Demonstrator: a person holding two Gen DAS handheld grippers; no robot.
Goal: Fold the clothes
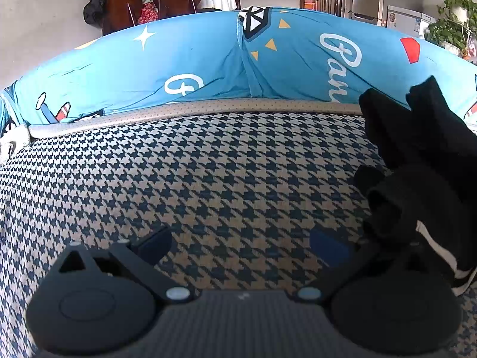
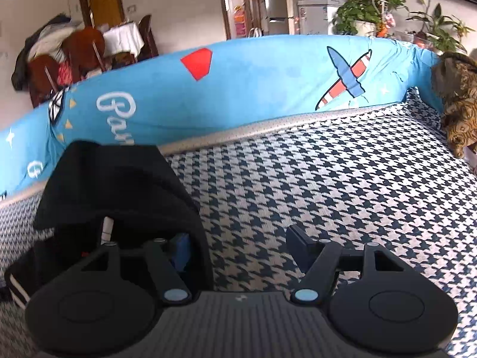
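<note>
A black garment with white stripes [image 1: 423,161] lies bunched on the houndstooth sofa seat [image 1: 208,179] at the right of the left wrist view. My left gripper [image 1: 238,244] is open, low over the seat, with its right finger next to the garment. In the right wrist view the same garment [image 2: 119,185] is heaped at the left and drapes over my left finger. My right gripper [image 2: 241,247] is open; its right finger is over bare seat [image 2: 328,185].
A blue printed cushion [image 1: 208,65] runs along the sofa back, also in the right wrist view [image 2: 268,89]. A brown patterned cushion [image 2: 459,110] sits at the far right end. Chairs, a fridge and plants stand behind the sofa.
</note>
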